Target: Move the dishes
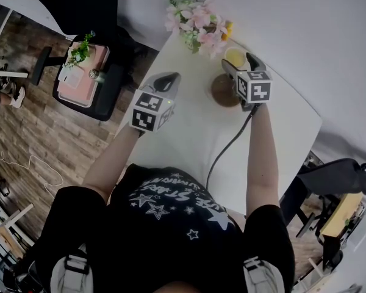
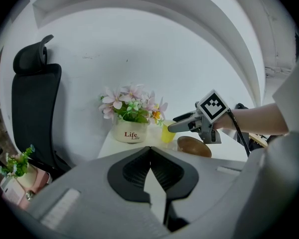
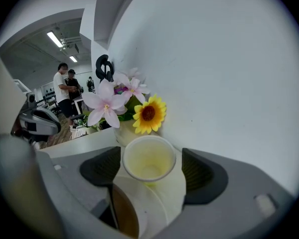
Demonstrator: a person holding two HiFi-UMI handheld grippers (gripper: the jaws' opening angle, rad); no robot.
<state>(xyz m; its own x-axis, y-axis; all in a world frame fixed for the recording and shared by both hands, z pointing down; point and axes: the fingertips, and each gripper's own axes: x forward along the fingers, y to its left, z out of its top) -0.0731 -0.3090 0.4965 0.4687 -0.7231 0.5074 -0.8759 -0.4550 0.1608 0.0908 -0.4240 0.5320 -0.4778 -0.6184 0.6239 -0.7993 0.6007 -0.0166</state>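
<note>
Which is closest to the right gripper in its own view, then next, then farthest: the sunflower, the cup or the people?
1. The cup, between the open jaws.
2. The sunflower, just behind the cup.
3. The people, far back on the left.

Yellow cup: small, pale, empty; stands upright, mouth upward, near the far end of the white table. Brown dish: round, dark; rests on the table just beside the cup, on its nearer side.
</note>
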